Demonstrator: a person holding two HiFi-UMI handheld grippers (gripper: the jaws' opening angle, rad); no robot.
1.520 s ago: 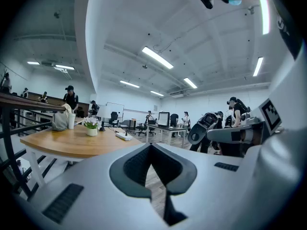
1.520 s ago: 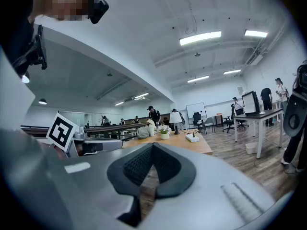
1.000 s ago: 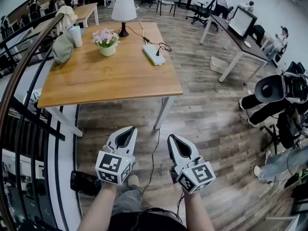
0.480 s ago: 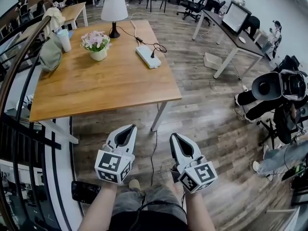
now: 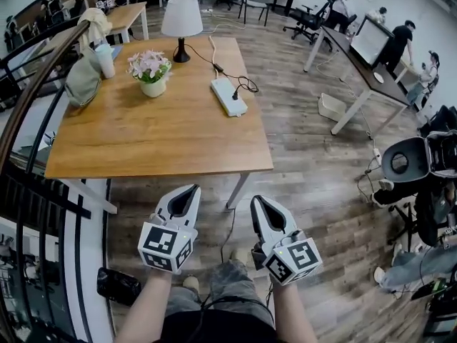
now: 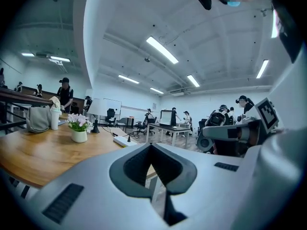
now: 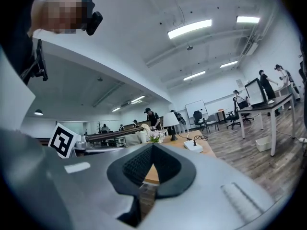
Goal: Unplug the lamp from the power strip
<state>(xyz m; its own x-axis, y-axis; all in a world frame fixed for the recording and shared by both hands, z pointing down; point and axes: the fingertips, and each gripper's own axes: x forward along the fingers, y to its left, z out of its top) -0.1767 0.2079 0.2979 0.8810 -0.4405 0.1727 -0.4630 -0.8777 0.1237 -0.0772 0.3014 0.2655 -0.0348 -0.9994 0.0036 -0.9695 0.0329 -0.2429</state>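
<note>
Both left gripper (image 5: 193,189) and right gripper (image 5: 255,201) empty, jaws pressed together, well short of the power strip (image 5: 228,97) ahead.

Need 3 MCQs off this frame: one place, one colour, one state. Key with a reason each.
1. Where does the power strip lie on the table?
A. at the near edge
B. right of the flower pot
C. hanging off the left side

2. What colour is the lamp shade?
A. red
B. black
C. white

3. How are the left gripper and right gripper?
A. both shut, empty
B. both wide open
C. right one shut on a plug

Key:
1 B: the head view shows it right of the pot.
2 C: the shade reads plain white.
3 A: each gripper view shows the fingers together, with nothing between them.
</note>
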